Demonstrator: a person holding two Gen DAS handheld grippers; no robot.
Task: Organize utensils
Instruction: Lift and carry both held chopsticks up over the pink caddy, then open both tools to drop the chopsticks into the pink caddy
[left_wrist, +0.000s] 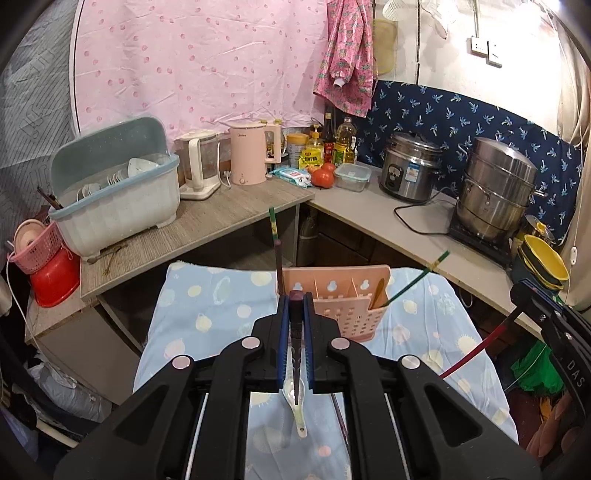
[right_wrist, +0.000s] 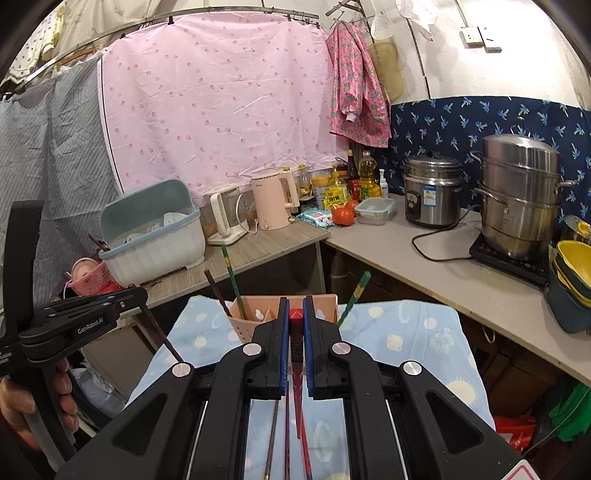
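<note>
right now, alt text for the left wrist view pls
The left gripper is shut on a dark chopstick above a pink utensil caddy on a blue dotted cloth. A white spoon lies below the fingers, and the caddy already holds green chopsticks.

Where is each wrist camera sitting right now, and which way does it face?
Left wrist: on the left gripper, shut on a dark chopstick, facing the pink utensil holder; right gripper at right edge.
Right wrist: on the right gripper, shut on a red chopstick, facing the same holder; left gripper and hand at left.
Shared: holder, pink kettle.
</note>
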